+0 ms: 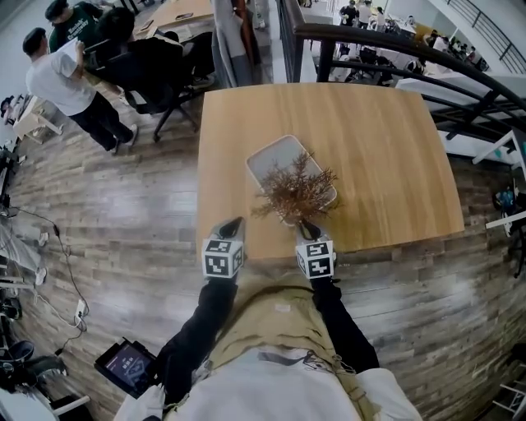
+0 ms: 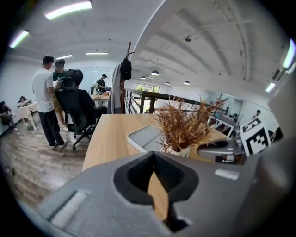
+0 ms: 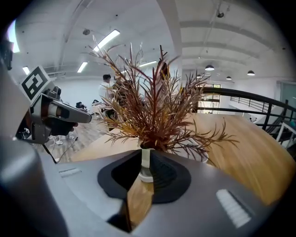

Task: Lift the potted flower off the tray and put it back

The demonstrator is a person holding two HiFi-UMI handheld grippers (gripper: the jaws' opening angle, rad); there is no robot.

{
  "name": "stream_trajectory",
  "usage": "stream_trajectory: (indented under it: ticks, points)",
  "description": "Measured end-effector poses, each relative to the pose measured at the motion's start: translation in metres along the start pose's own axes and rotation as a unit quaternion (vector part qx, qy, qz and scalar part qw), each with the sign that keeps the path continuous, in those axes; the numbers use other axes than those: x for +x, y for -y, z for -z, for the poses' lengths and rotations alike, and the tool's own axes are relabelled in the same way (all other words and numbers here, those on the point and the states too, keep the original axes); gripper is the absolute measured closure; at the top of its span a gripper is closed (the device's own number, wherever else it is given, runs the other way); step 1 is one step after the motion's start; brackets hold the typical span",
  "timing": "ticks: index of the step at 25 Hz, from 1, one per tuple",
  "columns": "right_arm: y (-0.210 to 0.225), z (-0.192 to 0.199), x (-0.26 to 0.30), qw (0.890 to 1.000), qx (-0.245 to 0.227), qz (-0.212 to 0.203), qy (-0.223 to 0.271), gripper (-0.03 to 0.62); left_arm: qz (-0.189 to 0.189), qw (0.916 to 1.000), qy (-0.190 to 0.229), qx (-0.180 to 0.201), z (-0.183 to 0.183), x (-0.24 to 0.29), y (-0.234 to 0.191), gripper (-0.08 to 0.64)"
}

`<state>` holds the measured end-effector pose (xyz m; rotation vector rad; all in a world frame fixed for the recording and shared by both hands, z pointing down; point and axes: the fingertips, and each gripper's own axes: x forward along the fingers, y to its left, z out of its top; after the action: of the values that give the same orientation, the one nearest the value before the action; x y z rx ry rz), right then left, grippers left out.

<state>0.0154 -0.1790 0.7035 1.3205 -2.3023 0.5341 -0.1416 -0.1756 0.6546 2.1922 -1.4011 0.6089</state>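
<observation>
Rust-brown dried potted flower (image 1: 296,191) in a white pot sits at the grey rectangular tray's (image 1: 271,156) six-o'clock end, pinched between the right gripper's (image 3: 144,162) nearly closed jaws, with the left gripper (image 2: 154,156) closed and empty at nine o'clock.

Bright, even light from long white ceiling strip lamps (image 2: 68,9); fisheye-bent edges, dark vignetted corners, slight softness throughout.

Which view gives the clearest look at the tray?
The head view: it looks down on the tray, showing its outline except the corner under the potted flower. The left gripper view shows the tray low and foreshortened. In the right gripper view the potted flower hides nearly all of it.
</observation>
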Motion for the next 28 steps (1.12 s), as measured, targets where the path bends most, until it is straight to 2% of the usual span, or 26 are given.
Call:
stream_trajectory:
  ticks: [9, 11, 14, 19, 21, 28]
  points:
    - [0.015, 0.017, 0.043, 1.000, 0.010, 0.014, -0.011, 0.380, -0.004, 1.0000, 0.003, -0.003, 0.006, 0.023, -0.016, 0.558]
    - [0.016, 0.019, 0.047, 1.000, 0.012, 0.021, -0.012, 0.317, -0.006, 1.0000, 0.004, -0.001, 0.006, 0.024, -0.019, 0.558]
    - [0.021, 0.022, 0.057, 0.999, 0.016, 0.030, -0.007, 0.253, -0.011, 0.9999, 0.003, 0.001, 0.010, 0.030, -0.023, 0.558]
    - [0.008, 0.022, 0.067, 0.999, 0.021, 0.024, 0.004, 0.167, -0.013, 0.9997, 0.018, 0.006, 0.009, 0.021, -0.025, 0.558]
    - [0.007, 0.021, 0.072, 0.999, 0.021, 0.024, 0.000, 0.141, -0.014, 0.9996, 0.023, 0.007, 0.004, 0.018, -0.024, 0.558]
    - [0.007, 0.007, 0.089, 0.999, 0.026, 0.034, 0.001, 0.115, -0.025, 0.9992, 0.032, 0.007, -0.002, 0.008, -0.035, 0.558]
